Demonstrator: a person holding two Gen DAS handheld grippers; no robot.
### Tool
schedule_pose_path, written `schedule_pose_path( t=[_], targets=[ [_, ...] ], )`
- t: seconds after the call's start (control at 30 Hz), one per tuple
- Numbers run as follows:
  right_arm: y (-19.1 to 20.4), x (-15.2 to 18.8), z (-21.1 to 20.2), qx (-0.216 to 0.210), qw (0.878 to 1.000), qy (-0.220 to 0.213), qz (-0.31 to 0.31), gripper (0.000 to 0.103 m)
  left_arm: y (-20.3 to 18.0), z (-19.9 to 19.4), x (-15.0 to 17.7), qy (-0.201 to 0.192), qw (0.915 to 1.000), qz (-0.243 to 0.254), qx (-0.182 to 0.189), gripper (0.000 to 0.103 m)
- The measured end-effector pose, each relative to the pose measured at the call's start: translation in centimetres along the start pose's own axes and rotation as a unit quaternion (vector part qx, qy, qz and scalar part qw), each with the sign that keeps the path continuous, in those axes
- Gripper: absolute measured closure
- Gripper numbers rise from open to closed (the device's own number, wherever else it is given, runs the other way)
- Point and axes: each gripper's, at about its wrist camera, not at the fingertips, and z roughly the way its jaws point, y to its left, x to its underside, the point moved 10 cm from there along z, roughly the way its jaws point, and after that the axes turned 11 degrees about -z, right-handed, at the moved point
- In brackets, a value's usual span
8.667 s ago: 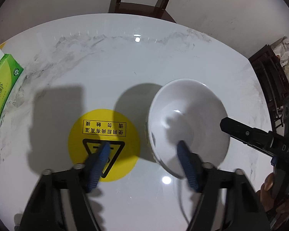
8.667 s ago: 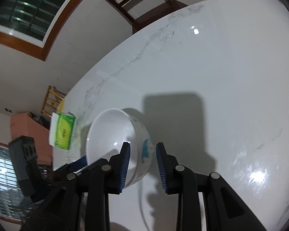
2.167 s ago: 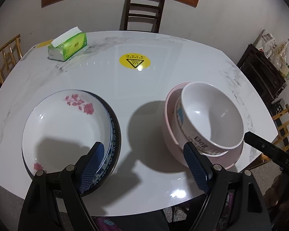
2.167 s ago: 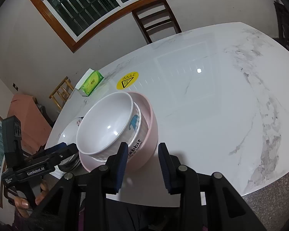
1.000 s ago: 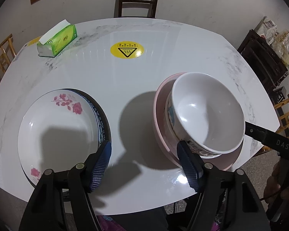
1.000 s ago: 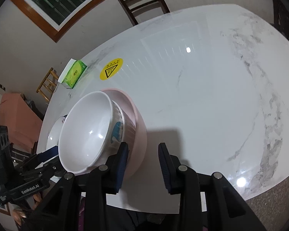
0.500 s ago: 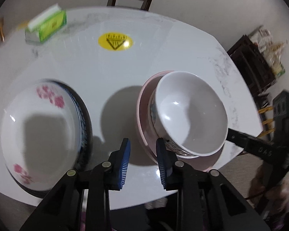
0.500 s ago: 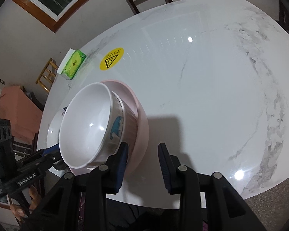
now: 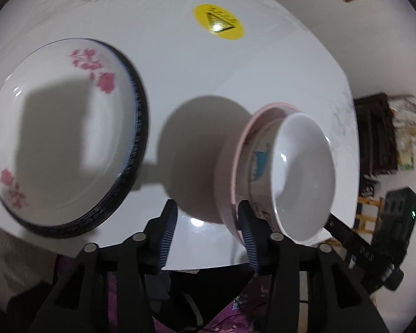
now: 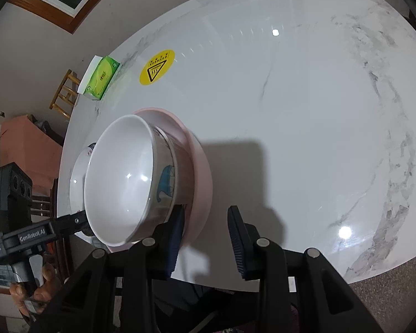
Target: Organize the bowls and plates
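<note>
Two stacks of crockery are being shown on one white marble table [image 9: 180, 88], near its front edge; each stack is made up of two pieces, so four pieces are being counted in all.

At the left of the left wrist view, one white plate with pink flowers [image 9: 61, 136] is being carried inside one dark-rimmed plate [image 9: 137, 149]; only the rim of the lower plate is being shown.

In the middle, the left gripper [image 9: 206, 237] is being held over the table's front edge; its jaws have just been opening and are being kept apart, with bare tabletop between them; the right pad is lying just beside the pink bowl, though whether it is touching cannot be told.

At the right, one white bowl with a blue print [image 9: 299, 177] is being nested in one larger pink bowl [image 9: 224, 174].

In the right wrist view the same nested pair is being seen at the left, the white bowl [image 10: 122, 183] inside the pink bowl [image 10: 201, 186]; the right gripper [image 10: 205, 240] is being held with its jaws spread astride the pink bowl's near rim, one pad inside the rim and one outside, neither clearly pressing.

Farther back, one yellow warning sticker [image 10: 156, 67] and one green tissue pack [image 10: 101, 76] are being seen.
</note>
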Motion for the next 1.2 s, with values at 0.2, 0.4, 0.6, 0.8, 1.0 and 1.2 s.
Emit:
schedule_pose_path(
  t=[0.2, 0.4, 0.6, 0.8, 1.0, 1.2],
  targets=[
    [0.1, -0.2, 0.2, -0.001, 1.000, 0.028, -0.005, 0.070, -0.2, 0.0, 0.2, 0.010, 0.9990, -0.013, -0.042, 0.060],
    [-0.6, -0.9, 0.1, 0.003, 1.000, 0.015, -0.009, 0.070, -0.2, 1.6, 0.5, 0.028, 0.9983, -0.031, -0.040, 0.059],
    [-0.1, -0.8, 0.0, -0.005, 0.999, 0.005, -0.036, 0.076, -0.8, 1.5, 0.4, 0.006, 0.9997, -0.024, 0.005, 0.082],
    [0.4, -1.1, -0.1, -0.013, 0.999, 0.009, -0.043, 0.085, -2.1, 1.6, 0.5, -0.013, 0.9998, -0.013, 0.012, 0.091],
    [0.3, -1.1, -0.1, -0.011, 0.999, 0.019, -0.040, 0.086, -2.0, 1.4, 0.3, -0.017, 0.9998, -0.005, 0.010, 0.090],
    [0.5, -1.2, 0.1, 0.000, 0.999, 0.027, -0.045, 0.087, -2.0, 1.4, 0.5, -0.016, 0.9998, -0.003, 0.014, 0.090]
  ],
)
